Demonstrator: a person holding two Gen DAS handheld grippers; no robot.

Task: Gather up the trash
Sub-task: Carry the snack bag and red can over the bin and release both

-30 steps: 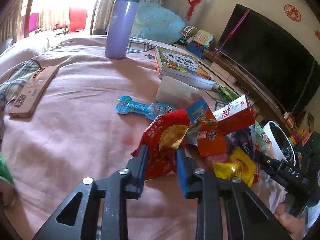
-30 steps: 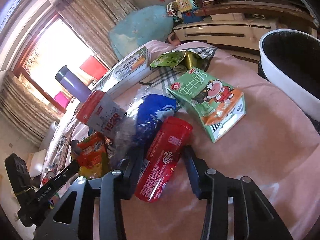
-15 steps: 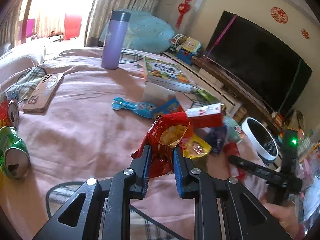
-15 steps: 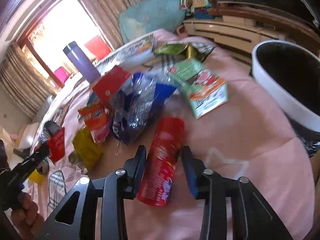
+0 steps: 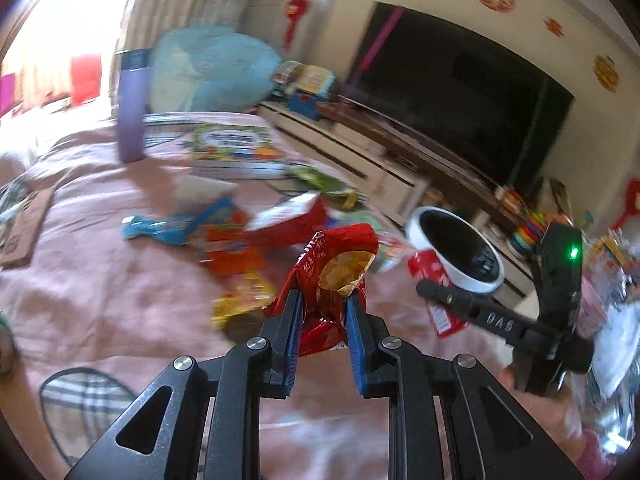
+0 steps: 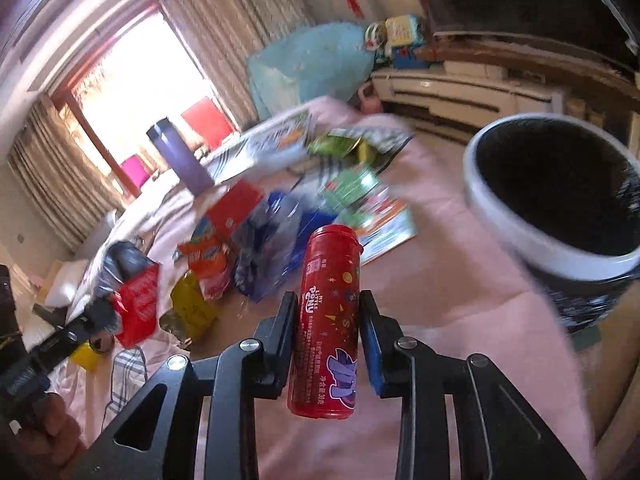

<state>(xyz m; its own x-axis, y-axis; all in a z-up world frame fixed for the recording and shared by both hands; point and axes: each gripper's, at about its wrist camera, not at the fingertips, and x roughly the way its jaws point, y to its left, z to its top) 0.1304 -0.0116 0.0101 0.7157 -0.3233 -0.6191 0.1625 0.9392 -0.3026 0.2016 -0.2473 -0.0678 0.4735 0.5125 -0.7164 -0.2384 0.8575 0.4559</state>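
Both grippers have lifted off the pink blanket (image 5: 100,280). The left gripper (image 5: 322,300) clamps a red chip bag (image 5: 332,264). The right gripper (image 6: 329,300) clamps a red can (image 6: 330,312), with the bin (image 6: 516,216) at far right.

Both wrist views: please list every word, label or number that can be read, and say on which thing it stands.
"DAS": on the right hand-held gripper, as the left wrist view shows it.
"MY LITTLE PONY": on the red can held in that gripper.
Chinese print on the red chip bag in the left hand-held gripper: too blurred to read.
Book cover and loose wrappers: blurred.
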